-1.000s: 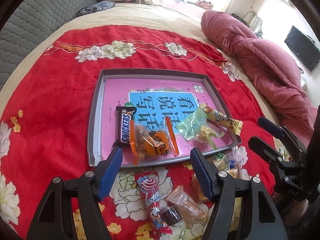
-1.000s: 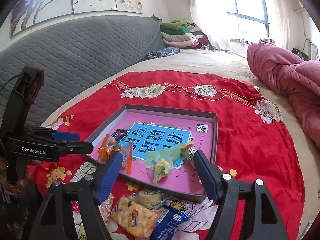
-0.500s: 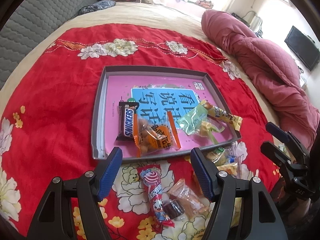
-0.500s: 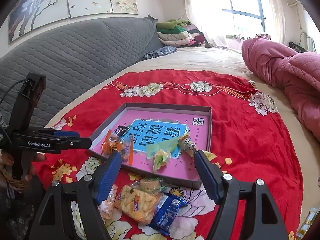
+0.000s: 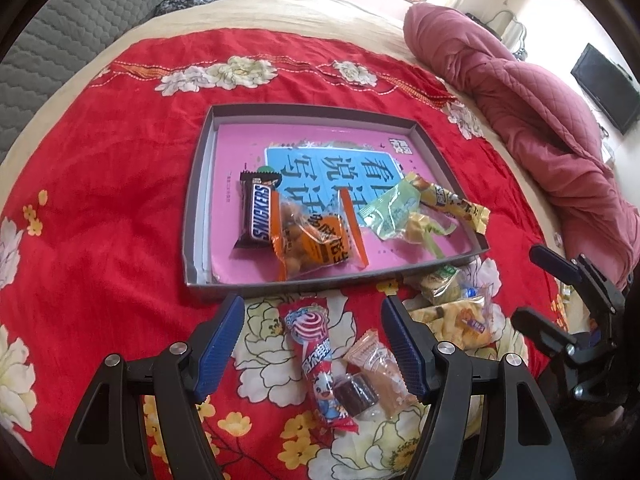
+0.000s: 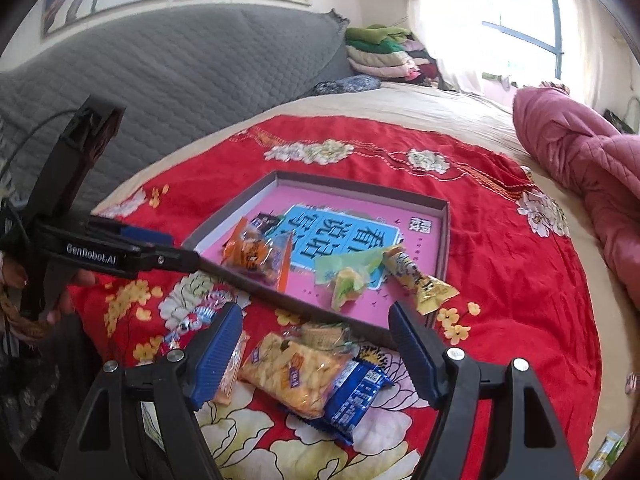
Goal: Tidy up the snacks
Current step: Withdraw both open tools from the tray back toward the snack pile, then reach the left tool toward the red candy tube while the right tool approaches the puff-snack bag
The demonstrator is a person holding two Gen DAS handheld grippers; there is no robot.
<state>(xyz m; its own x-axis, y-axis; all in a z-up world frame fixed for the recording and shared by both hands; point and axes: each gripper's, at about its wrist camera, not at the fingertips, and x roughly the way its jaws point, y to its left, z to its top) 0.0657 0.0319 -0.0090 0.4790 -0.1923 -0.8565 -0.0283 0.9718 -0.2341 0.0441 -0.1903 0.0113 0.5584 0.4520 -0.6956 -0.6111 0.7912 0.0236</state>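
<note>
Two hand-held grippers hang over a bed covered with a red flowered blanket (image 5: 100,200), both with jaws spread and nothing between the pads. The left hand-held gripper (image 5: 312,344) hovers above a small cluster of loose snacks lying on the blanket just short of the tray: a red lollipop packet (image 5: 316,356), a dark wrapped sweet (image 5: 356,394) touching it, and a clear packet with a brown biscuit (image 5: 378,364) beside that. The right hand-held gripper (image 6: 316,344) hovers over another pile near the tray's front corner: a yellow cracker packet (image 6: 296,372), a blue wrapped bar (image 6: 356,396) partly under it, and a greenish packet (image 6: 324,334) behind.

The shallow grey tray (image 5: 196,216), lined with a pink and blue printed sheet, sits in the middle of the blanket and already holds several snacks toward its near edge: a Snickers bar (image 5: 258,216), an orange-edged clear bag of nuts (image 5: 316,240) overlapping it, a pale green wrapper (image 5: 392,210) with a yellow-green sweet (image 5: 420,228) next to it, and a long yellow packet (image 5: 452,204) whose end pokes over the right rim.

A bunched pink quilt (image 5: 540,120) lies at the far right of the bed, and a grey quilted headboard (image 6: 180,80) runs behind
</note>
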